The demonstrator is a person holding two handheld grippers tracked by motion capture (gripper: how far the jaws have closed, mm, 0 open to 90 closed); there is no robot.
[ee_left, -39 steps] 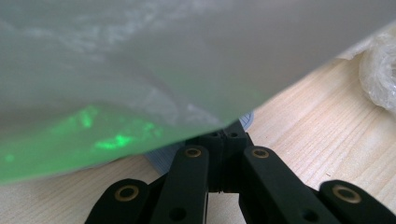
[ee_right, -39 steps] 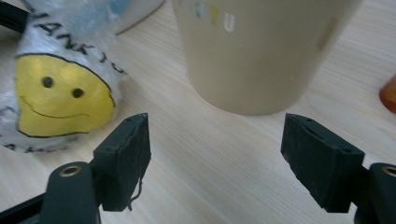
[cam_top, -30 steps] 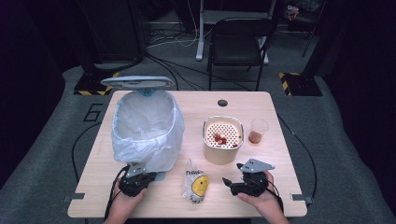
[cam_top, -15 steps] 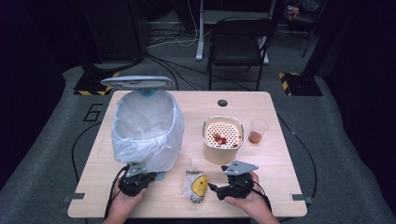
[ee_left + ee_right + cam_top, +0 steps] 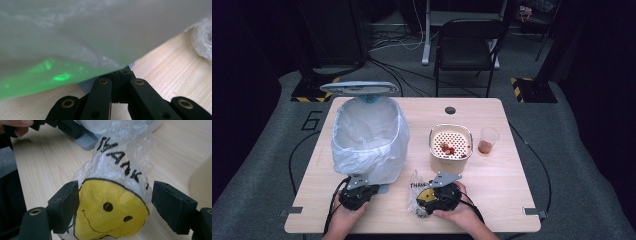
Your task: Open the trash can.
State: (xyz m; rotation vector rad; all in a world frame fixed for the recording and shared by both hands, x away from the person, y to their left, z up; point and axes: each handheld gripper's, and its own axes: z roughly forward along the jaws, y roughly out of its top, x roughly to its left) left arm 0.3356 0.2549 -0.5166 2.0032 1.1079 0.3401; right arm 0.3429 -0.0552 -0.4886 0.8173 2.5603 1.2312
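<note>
A crumpled plastic bag (image 5: 418, 189) with a yellow smiley face and black "THANK" lettering lies near the table's front edge. My right gripper (image 5: 426, 200) is open, one jaw on each side of the bag (image 5: 112, 202). In the right gripper view the left pad touches the plastic and the right pad stands off it. My left gripper (image 5: 361, 187) is shut, its closed jaws (image 5: 121, 75) at the grey-blue pedal (image 5: 87, 86) under the bin (image 5: 369, 137). The bin has a white liner, and its lid (image 5: 361, 88) stands up.
A cream container (image 5: 451, 147) with a perforated top and red bits on it sits right of the bin. A clear cup (image 5: 488, 140) with reddish contents stands beside it. A black chair (image 5: 467, 45) is beyond the table's far edge.
My right gripper has moved left across the table's front to the smiley bag, which now sits between its jaws. The left gripper has stayed at the bin's base.
</note>
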